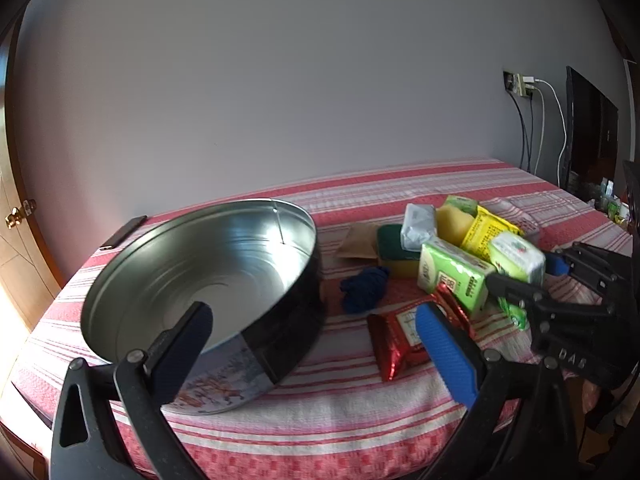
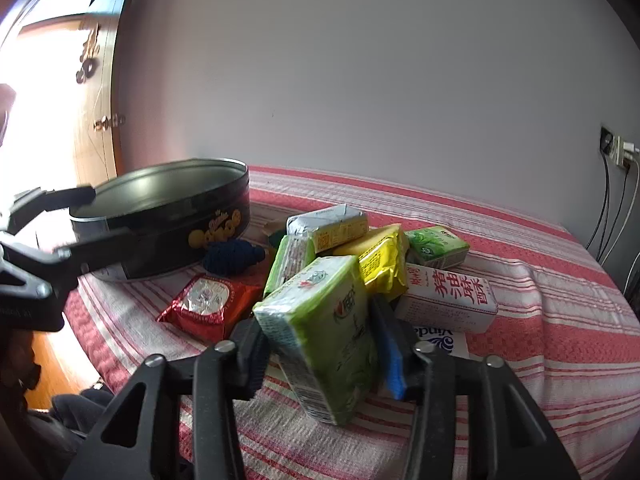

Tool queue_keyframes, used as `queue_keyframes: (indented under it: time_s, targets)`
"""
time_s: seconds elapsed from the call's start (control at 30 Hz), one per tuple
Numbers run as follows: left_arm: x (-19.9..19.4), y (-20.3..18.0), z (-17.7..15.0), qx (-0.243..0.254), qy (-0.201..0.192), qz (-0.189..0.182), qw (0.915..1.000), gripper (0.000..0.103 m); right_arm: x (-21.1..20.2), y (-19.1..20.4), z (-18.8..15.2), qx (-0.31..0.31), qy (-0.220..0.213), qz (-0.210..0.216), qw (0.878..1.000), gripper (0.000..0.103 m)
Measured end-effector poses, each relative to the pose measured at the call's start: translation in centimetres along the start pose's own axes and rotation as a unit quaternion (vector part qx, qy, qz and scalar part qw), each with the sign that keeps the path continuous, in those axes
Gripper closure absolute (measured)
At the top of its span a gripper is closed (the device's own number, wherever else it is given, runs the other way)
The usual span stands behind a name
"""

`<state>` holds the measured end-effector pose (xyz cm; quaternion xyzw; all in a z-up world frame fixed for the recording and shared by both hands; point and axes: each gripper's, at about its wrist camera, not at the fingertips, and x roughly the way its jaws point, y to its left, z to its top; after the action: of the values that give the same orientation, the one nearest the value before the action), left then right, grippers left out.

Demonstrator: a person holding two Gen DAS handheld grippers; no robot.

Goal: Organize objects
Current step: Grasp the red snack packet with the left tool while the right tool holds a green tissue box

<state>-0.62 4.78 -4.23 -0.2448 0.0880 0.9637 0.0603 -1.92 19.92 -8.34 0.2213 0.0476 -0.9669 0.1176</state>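
Note:
A round black cookie tin (image 1: pixel 208 280) with a shiny empty inside stands tilted on the striped table; it also shows in the right wrist view (image 2: pixel 168 208). My left gripper (image 1: pixel 316 328) is open; its left finger sits inside the tin's near rim, and I cannot tell if the tin is gripped. My right gripper (image 2: pixel 320 340) is shut on a green tissue pack (image 2: pixel 324 336), held just above the cloth; it also shows in the left wrist view (image 1: pixel 518 256). A pile of packets (image 2: pixel 380 256) lies behind it.
A red snack packet (image 2: pixel 210 306), a dark blue yarn bundle (image 2: pixel 234 256), a white box with red characters (image 2: pixel 448 300), sponges (image 1: pixel 394 246) and a brown paper piece (image 1: pixel 356 242) lie on the red-striped cloth (image 1: pixel 320 420). Wall cables (image 1: pixel 532 128) hang at right.

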Motion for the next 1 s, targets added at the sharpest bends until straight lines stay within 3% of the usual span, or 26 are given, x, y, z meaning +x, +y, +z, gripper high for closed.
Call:
queue_keyframes:
  time_s: [0.17,0.57,1.0]
  targets:
    - [0.6,-0.9,-0.3,-0.001,0.017,-0.019,0.9997,0.000,-0.7,0.0,0.1,0.009,-0.018,0.013,1.000,0.073]
    - [2.5,-3.7,-0.4,0.008,0.050,-0.043,0.9978,0.000,-2.5,-1.5,0.8,0.039,-0.057,0.014,0.998,0.073]
    - [6.3,-5.6,-0.4,0.006,0.095,-0.061,0.9936,0.000,-2.3,-2.5,0.5,0.052,-0.059,0.015,0.997,0.073]
